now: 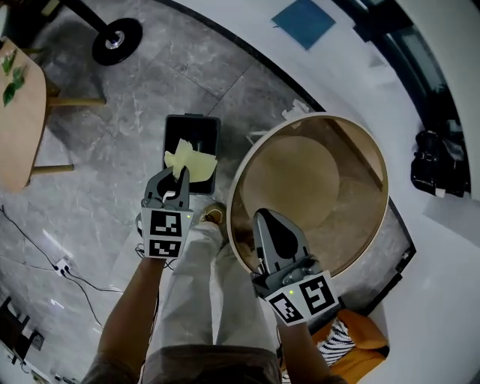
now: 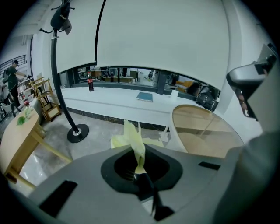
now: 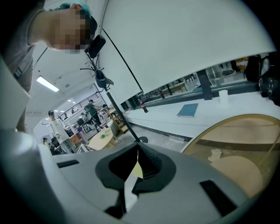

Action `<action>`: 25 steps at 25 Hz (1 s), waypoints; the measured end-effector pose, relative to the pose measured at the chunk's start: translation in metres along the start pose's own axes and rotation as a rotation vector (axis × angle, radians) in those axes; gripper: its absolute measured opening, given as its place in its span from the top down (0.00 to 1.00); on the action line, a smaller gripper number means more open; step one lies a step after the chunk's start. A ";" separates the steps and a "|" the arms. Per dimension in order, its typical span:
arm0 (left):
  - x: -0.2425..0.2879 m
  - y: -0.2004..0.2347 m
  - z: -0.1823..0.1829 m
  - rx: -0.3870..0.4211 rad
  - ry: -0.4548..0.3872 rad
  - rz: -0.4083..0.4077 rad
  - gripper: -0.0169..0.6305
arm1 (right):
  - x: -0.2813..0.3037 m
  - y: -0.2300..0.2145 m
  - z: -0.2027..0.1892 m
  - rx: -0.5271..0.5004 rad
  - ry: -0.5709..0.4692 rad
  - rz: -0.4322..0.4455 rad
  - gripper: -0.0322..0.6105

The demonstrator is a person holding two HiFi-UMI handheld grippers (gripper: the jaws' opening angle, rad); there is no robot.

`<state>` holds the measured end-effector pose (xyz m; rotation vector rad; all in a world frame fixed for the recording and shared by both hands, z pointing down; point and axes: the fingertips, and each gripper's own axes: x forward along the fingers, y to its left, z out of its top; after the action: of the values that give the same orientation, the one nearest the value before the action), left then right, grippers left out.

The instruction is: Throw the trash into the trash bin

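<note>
At the far left stands a light wooden table (image 1: 19,127) with a few green leaves on it, and beyond it the black round base of a stand (image 1: 117,40) sits on the grey stone floor (image 1: 97,180).

My left claw (image 1: 182,175) is clamped tight on a crumpled pale yellow piece of paper (image 1: 187,159). The left gripper view shows a strip of it pinched between the closed jaws, and the rest fans out past the tips. From the head view the paper lies over the open mouth of the black rectangular trash bin (image 1: 202,129), which stands on the floor just ahead of my foot. The paper is in my grip, not in the bin.

My legs in pale trousers (image 1: 196,277) run down the middle.

My right claw (image 1: 261,217) is closed too, its tips meeting, and I can see nothing gripped in it. It hangs over the near rim of a large round table with a pale wooden edge (image 1: 379,161).

Farther right and beyond, a blue square book (image 1: 304,21) lies on a white ledge (image 1: 225,15).
</note>
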<state>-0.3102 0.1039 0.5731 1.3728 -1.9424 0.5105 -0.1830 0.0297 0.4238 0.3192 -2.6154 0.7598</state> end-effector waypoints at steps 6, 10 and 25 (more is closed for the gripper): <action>0.022 0.001 -0.045 -0.023 0.047 0.035 0.93 | 0.009 -0.010 -0.034 0.017 0.047 -0.010 0.92; 0.028 0.006 -0.066 -0.041 0.072 0.070 0.93 | 0.011 -0.011 -0.050 0.031 0.064 -0.003 0.92; 0.034 0.013 -0.082 -0.078 0.140 0.144 0.70 | -0.002 -0.023 -0.048 0.030 0.054 -0.019 0.92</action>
<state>-0.3031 0.1409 0.6545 1.1240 -1.9337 0.5764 -0.1590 0.0371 0.4703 0.3268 -2.5493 0.7916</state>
